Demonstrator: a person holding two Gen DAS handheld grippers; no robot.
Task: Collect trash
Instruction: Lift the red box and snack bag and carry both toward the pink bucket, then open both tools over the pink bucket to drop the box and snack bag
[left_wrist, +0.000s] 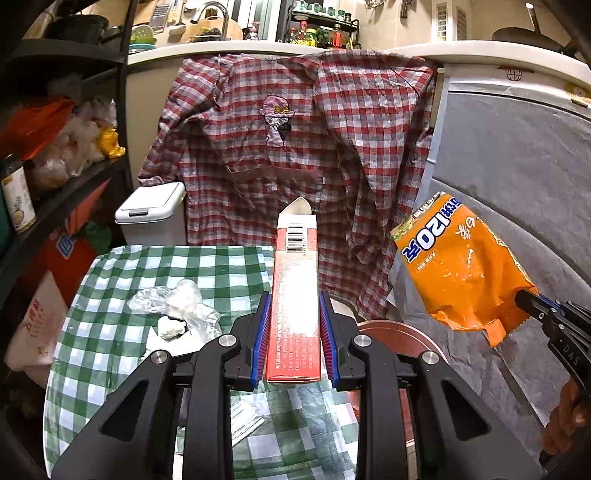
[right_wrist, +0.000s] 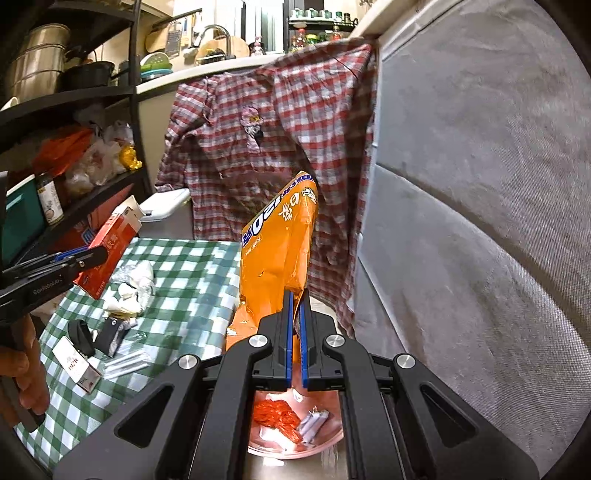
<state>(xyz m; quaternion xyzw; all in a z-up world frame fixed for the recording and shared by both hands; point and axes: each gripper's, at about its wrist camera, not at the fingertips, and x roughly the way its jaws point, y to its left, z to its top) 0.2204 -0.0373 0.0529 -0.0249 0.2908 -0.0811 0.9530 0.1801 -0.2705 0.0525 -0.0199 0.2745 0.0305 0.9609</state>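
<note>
My left gripper (left_wrist: 294, 306) is shut on a long red and white carton (left_wrist: 295, 295) and holds it above the green checked table (left_wrist: 122, 295). The carton also shows in the right wrist view (right_wrist: 110, 251). My right gripper (right_wrist: 295, 302) is shut on an orange snack bag (right_wrist: 275, 254), held upright over a pink bin (right_wrist: 328, 439) that holds red and white scraps. In the left wrist view the bag (left_wrist: 458, 273) hangs at the right, above the bin's rim (left_wrist: 399, 332). Crumpled plastic and tissue (left_wrist: 177, 306) lie on the table.
A small box (right_wrist: 77, 365), black items (right_wrist: 96, 336) and clear wrappers (right_wrist: 125, 363) lie on the table's near left. A plaid shirt (left_wrist: 295, 147) hangs behind. A white lidded bin (left_wrist: 151, 214) stands behind the table. Shelves (left_wrist: 55, 166) at the left, a grey covered surface (right_wrist: 480, 221) at the right.
</note>
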